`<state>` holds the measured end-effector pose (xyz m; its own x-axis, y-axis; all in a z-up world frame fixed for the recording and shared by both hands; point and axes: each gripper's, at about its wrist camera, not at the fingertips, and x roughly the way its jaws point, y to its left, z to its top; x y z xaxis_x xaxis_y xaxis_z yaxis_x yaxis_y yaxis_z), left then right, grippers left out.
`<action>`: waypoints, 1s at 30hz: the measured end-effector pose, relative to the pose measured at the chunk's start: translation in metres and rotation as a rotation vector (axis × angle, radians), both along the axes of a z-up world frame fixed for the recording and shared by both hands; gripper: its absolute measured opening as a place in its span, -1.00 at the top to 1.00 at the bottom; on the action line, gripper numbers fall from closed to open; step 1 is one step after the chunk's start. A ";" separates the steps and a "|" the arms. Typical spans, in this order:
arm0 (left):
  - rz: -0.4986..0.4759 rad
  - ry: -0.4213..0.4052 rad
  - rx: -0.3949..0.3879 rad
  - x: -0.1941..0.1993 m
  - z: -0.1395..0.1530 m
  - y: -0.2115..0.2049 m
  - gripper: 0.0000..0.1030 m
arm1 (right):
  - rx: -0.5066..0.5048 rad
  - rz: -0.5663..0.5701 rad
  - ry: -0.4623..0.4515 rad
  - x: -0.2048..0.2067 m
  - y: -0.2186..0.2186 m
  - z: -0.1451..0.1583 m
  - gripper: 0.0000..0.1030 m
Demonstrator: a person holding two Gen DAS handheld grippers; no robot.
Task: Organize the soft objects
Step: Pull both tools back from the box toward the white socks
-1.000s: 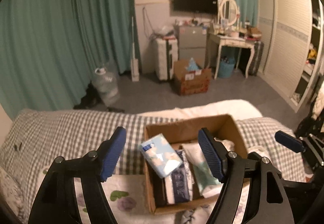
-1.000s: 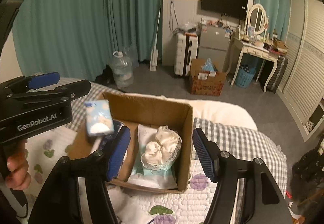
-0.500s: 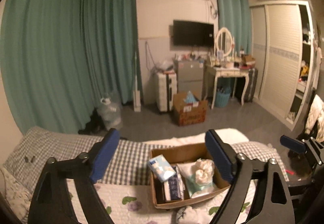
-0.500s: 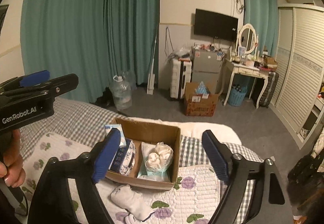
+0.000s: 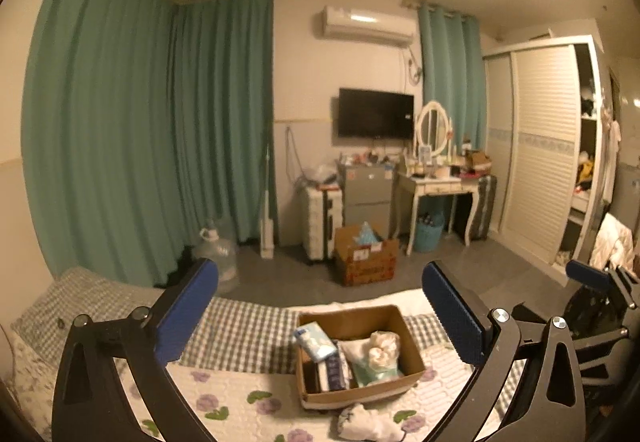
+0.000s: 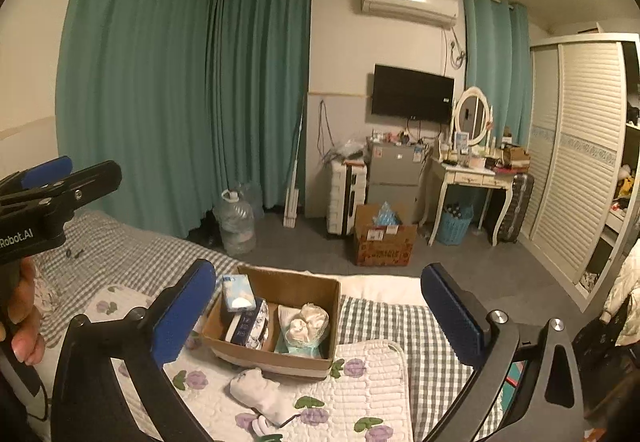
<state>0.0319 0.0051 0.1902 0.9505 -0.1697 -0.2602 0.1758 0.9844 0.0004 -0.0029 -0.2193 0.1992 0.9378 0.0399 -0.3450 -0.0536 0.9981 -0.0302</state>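
Left claw (image 5: 320, 316): blue-padded jaws spread wide, having just been opening, nothing between them. Right claw (image 6: 316, 316): likewise spread wide after just opening, and empty. Both are held well above and apart from the bed.

The open brown cardboard box (image 6: 298, 288) sits on the white quilted bedspread with purple flower print (image 6: 360, 382), which lies over a grey-and-white checked sheet (image 5: 244, 334). Inside the box, on its left side, a light blue soft tissue pack (image 6: 239, 293) stands tilted atop dark blue-and-white printed packs (image 6: 248, 328). On the box's right side, a cream satin bundle (image 6: 306, 324) rests on a pale green folded item (image 6: 298, 348).

One white crumpled sock (image 6: 262, 392) lies on the bedspread just in front of the box, outside it, near the front wall; whether it touches cannot be told.

In the right wrist view the left claw's black body appears at the left edge, with a person's hand (image 6: 24, 326) gripping its handle.

Beyond the bed: teal curtains (image 6: 180, 102), a second cardboard box on the grey floor (image 6: 382, 242), and a white dressing table with oval mirror (image 6: 476, 170).
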 end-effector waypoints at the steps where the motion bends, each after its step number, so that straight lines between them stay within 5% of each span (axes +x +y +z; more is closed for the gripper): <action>1: 0.000 -0.006 0.002 -0.004 0.001 0.000 -1.00 | 0.002 0.001 -0.007 -0.005 -0.001 0.003 -0.99; 14: 0.005 -0.018 0.004 -0.045 -0.011 0.000 -1.00 | -0.047 -0.012 -0.044 -0.071 -0.003 0.010 -0.99; 30: -0.003 0.140 0.023 -0.034 -0.086 -0.016 -1.00 | -0.036 -0.023 0.110 -0.074 -0.020 -0.064 -1.00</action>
